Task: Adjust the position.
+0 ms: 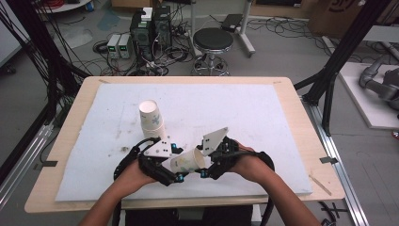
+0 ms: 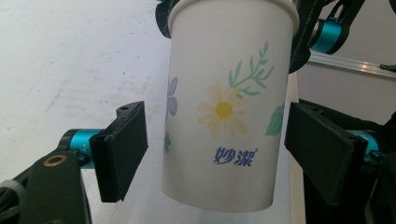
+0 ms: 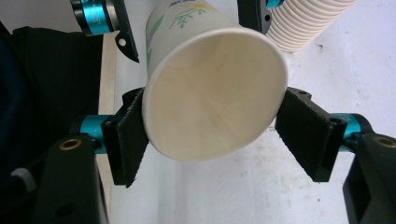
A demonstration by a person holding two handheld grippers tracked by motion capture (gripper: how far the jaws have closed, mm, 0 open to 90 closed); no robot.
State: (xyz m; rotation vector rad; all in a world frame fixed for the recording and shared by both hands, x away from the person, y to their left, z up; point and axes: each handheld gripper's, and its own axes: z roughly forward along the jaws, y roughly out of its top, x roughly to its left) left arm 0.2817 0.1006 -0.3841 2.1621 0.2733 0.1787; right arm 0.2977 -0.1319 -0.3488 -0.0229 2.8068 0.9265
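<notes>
Jaws of our right gripper clasp the rim of the white flower-printed paper cup; those of our left gripper stand released beside its body. At eleven o'clock stands a stack of white paper cups.

A lab: behind the table sit power supplies, tangled cables, a stool and black frame struts
</notes>
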